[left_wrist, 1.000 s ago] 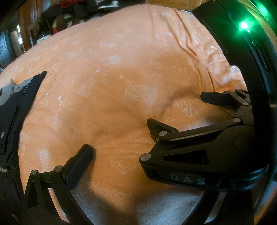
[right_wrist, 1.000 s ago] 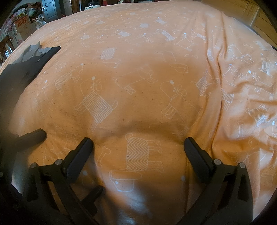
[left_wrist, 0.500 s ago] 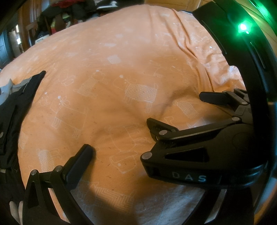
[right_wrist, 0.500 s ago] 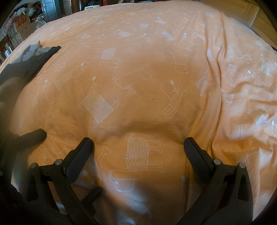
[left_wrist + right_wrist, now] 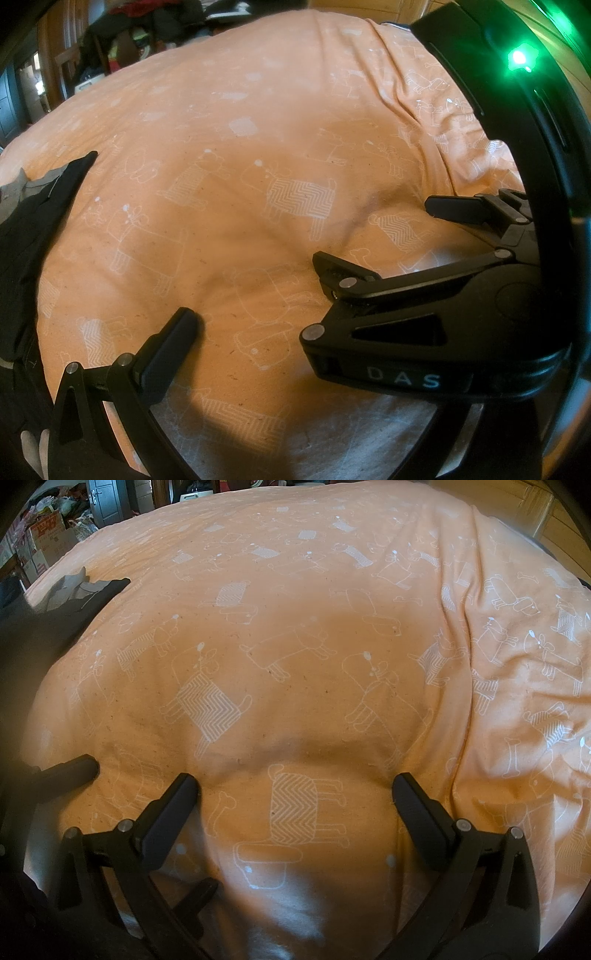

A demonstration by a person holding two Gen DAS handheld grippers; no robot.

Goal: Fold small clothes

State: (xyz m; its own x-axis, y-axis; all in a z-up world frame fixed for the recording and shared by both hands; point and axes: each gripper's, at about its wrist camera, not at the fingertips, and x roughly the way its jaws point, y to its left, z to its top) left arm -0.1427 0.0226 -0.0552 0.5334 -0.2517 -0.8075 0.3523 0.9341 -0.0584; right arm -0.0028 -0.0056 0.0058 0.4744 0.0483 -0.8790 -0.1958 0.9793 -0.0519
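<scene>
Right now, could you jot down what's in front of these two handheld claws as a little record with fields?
surface: orange bedspread printed with white animal outlines
clothing: dark garment with grey trim, lying at the left edge of the bedspread
left gripper: fingers open, empty, low over the bedspread
right gripper: fingers open, empty, beside the left gripper
contact with clothing: none seen
background: cluttered room with boxes beyond the bed
</scene>
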